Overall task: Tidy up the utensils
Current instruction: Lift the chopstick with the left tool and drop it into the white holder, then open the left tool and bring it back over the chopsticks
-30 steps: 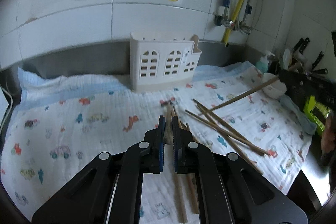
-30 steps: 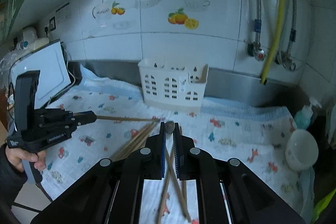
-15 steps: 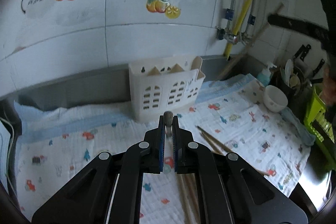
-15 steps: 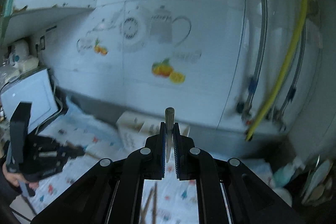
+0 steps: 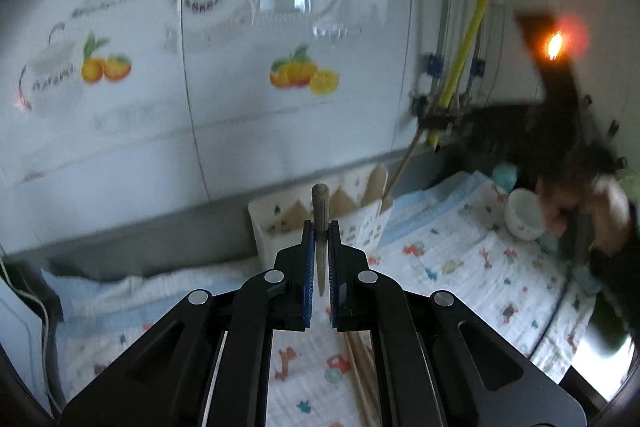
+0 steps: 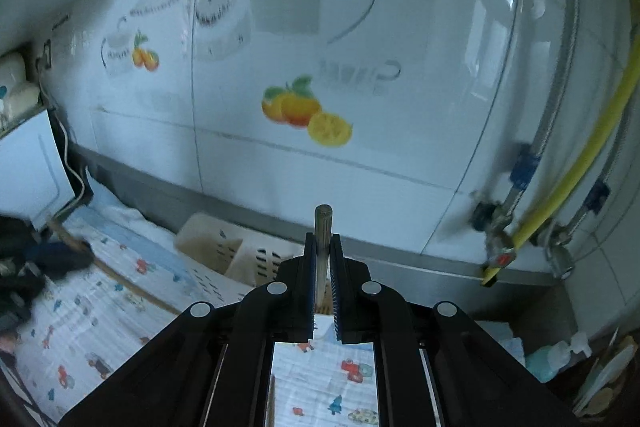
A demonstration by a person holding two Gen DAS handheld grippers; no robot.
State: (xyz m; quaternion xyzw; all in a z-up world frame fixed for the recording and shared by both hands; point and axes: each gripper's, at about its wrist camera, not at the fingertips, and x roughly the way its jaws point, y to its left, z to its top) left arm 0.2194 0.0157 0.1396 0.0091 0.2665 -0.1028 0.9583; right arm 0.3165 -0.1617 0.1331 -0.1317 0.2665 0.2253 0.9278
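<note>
My left gripper (image 5: pixel 320 231) is shut on a wooden chopstick (image 5: pixel 320 205) that stands upright, raised above the cloth in front of the white slotted utensil holder (image 5: pixel 320 223). My right gripper (image 6: pixel 322 241) is shut on another wooden chopstick (image 6: pixel 323 223), also upright. In the left wrist view the right gripper (image 5: pixel 440 119) shows at the right, its chopstick (image 5: pixel 400 167) slanting down with the tip at the holder's right compartment. In the right wrist view the holder (image 6: pixel 240 251) lies below and left. Loose chopsticks (image 5: pixel 362 367) lie on the cloth.
A patterned cloth (image 5: pixel 460 267) covers the counter. A small white bowl (image 5: pixel 524 215) and a teal soap bottle (image 6: pixel 552 359) stand at the right. Yellow hose (image 6: pixel 568 183) and metal pipes run down the tiled wall. A white appliance (image 6: pixel 28 167) stands at the left.
Both grippers have lifted their chopsticks off the cloth and tipped upward toward the wall. The right gripper's chopstick tip has come down to the holder's right end.
</note>
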